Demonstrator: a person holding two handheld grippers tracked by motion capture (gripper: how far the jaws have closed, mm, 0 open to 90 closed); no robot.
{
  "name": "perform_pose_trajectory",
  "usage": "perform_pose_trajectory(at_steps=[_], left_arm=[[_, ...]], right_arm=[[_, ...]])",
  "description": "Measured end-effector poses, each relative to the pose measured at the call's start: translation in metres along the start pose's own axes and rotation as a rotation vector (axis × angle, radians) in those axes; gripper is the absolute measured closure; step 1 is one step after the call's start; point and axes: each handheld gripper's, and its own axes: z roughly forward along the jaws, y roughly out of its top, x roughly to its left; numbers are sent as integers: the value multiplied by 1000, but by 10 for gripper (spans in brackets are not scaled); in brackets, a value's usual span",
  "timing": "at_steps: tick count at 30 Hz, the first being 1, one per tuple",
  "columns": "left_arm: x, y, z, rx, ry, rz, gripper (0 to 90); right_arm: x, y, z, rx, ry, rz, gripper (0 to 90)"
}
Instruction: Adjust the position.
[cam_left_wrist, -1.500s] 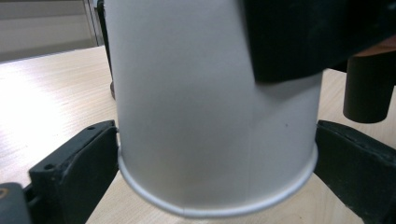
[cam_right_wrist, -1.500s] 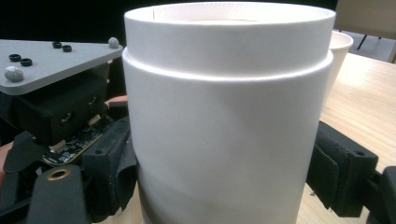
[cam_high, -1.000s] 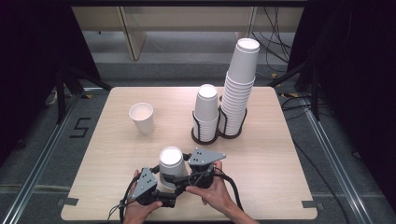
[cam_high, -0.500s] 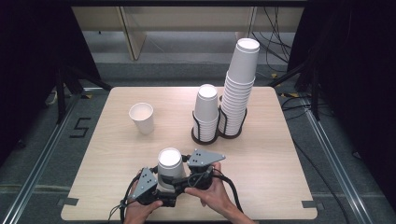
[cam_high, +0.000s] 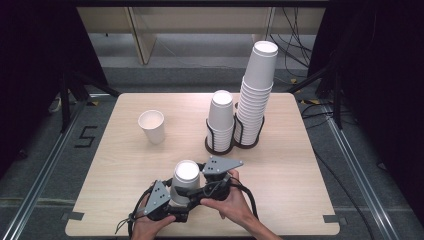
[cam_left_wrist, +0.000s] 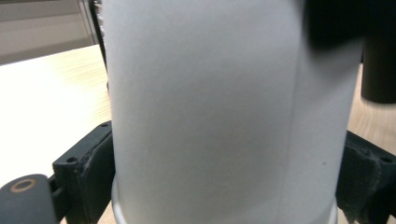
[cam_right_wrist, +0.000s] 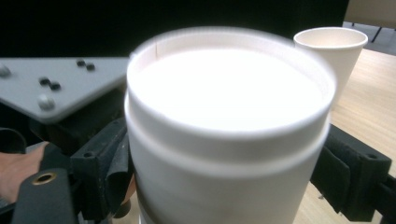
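An upside-down white paper cup (cam_high: 186, 179) stands near the table's front edge, between both grippers. My left gripper (cam_high: 176, 202) grips it low on its wall. Its black jaws have just been closing, and in the left gripper view they press both sides of the cup (cam_left_wrist: 224, 116) just above its rim. My right gripper (cam_high: 197, 186) holds the cup higher up. In the right gripper view its pads (cam_right_wrist: 343, 175) touch the wall below the cup's flat base (cam_right_wrist: 229, 84). Whether a second cup is nested inside is unclear.
An upright empty cup (cam_high: 151, 126) stands at the left middle of the wooden table (cam_high: 300, 190). A short stack of upturned cups (cam_high: 220, 117) and a tall stack (cam_high: 257, 95) sit in black wire holders (cam_high: 220, 146) right of centre. A dark floor with cables surrounds the table.
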Motion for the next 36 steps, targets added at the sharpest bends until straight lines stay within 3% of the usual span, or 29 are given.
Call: perform_pose_trajectory(at_steps=[2, 3, 9, 10, 12, 14, 16, 17, 22, 26, 29, 30, 31, 34, 35, 36], left_arm=[[-1, 1, -1, 23, -8, 25, 86], [-2, 1, 0, 29, -13, 36, 87], [-2, -1, 2, 80, -50, 60, 89], [-3, -2, 2, 86, -42, 76, 90], [-3, -2, 2, 103, -51, 91, 90], [-4, -1, 2, 117, -60, 102, 90], [-6, -1, 2, 118, -60, 135, 90], [-6, -1, 3, 119, -69, 139, 90], [-6, -2, 3, 107, -67, 137, 65], [-5, -1, 2, 17, -75, 101, 34], [-3, 2, -2, -31, -68, 93, 27], [-3, 2, -3, -54, -69, 87, 27], [-2, 3, -4, -75, -67, 86, 27], [-3, 4, -4, -121, -68, 71, 25], [-3, 5, -6, -105, -62, 69, 26], [-2, 5, -6, -109, -60, 71, 26]], right_arm=[[0, 6, -5, 11, 14, 0, 162], [-1, 8, -7, 14, 1, -21, 163], [0, 22, -22, 121, 47, -54, 169], [0, 23, -22, 137, 60, -43, 169], [-2, 25, -25, 148, 46, -64, 170], [-2, 24, -27, 195, 57, -24, 173], [-3, 23, -26, 217, 60, -27, 185], [-5, 21, -24, 214, 67, -33, 227], [-7, 21, -26, 216, 83, -6, 252], [-10, 24, -30, 176, 92, 32, 260], [-13, 27, -34, 114, 103, 55, 262], [-12, 28, -37, 118, 95, 99, 262], [-14, 28, -38, 98, 99, 93, 262], [-18, 28, -40, 62, 122, 141, 263], [-19, 28, -41, 52, 113, 137, 262], [-20, 28, -40, 45, 131, 158, 262]])
